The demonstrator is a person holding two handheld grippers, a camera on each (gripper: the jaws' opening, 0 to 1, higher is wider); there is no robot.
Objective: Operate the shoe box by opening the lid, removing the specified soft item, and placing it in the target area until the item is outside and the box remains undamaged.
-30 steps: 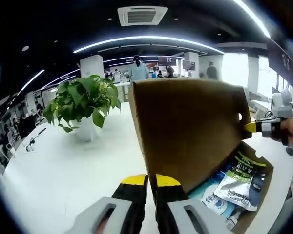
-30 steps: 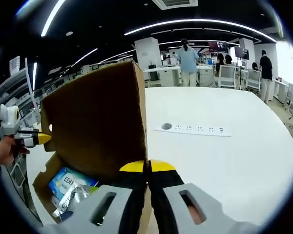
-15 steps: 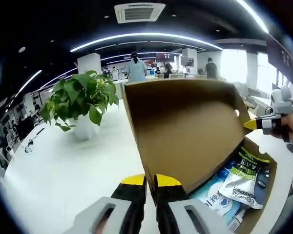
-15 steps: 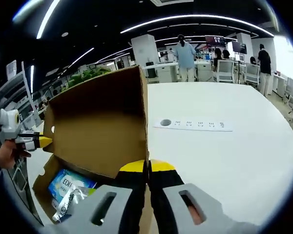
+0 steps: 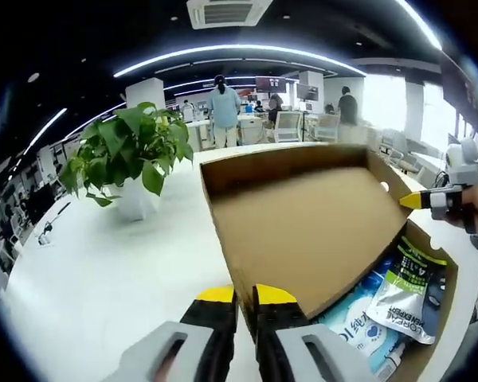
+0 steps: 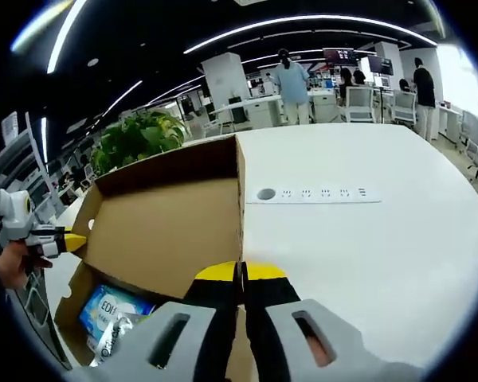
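The brown cardboard shoe box [image 5: 442, 314] stands open on the white table, its lid [image 5: 311, 227] tipped far back. My left gripper [image 5: 245, 295] is shut on the lid's near corner edge. My right gripper [image 6: 240, 272] is shut on the lid's [image 6: 171, 231] other corner; it also comes in from the right [image 5: 418, 200], held by a hand. The left gripper [image 6: 70, 239] comes into the right gripper view from the left. Inside lie soft packs: a blue-and-white pack [image 5: 354, 318] [image 6: 111, 306] and a green-and-white pouch [image 5: 402, 286].
A potted green plant [image 5: 131, 151] in a white pot stands on the table left of the box. A white power strip [image 6: 315, 193] lies on the table behind it. The table [image 6: 382, 255] stretches white to the right. People stand at desks far back.
The lid has swung back from near upright to a low backward tilt, with both grippers still on its corners. More of the box's inside shows.
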